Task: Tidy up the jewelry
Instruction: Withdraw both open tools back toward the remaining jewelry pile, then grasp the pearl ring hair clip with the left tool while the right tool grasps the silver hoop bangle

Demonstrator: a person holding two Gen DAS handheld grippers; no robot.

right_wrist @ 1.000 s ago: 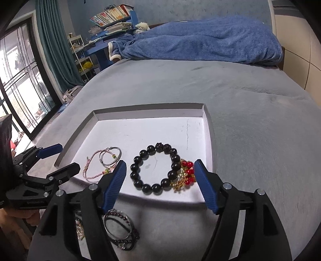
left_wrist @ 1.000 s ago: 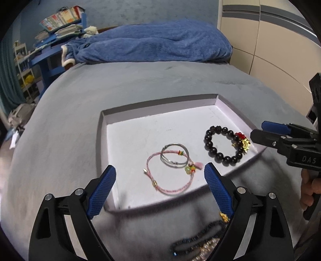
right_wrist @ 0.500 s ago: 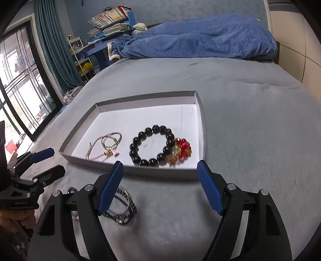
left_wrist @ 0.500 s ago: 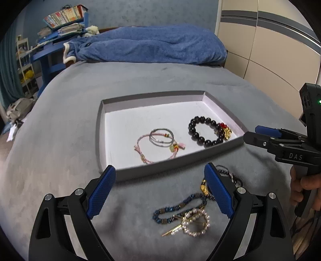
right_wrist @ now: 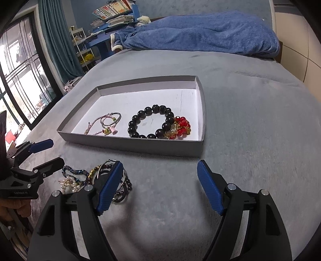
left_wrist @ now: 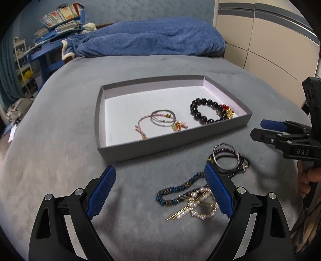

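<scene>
While both tongs, left and right, gape empty over the plush grey bed, a shallow cardboard tray holds glossy black beads. Pearl rings and dark strands lie tangled beside it.

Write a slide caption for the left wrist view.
Grey cardboard tray holding black bead bracelet; pearl hair clip outside.

A home bedroom: a grey bed with a rumpled blue blanket at 12 o'clock, a blue desk stacked with books at 11, and a curtained window at 9.
</scene>
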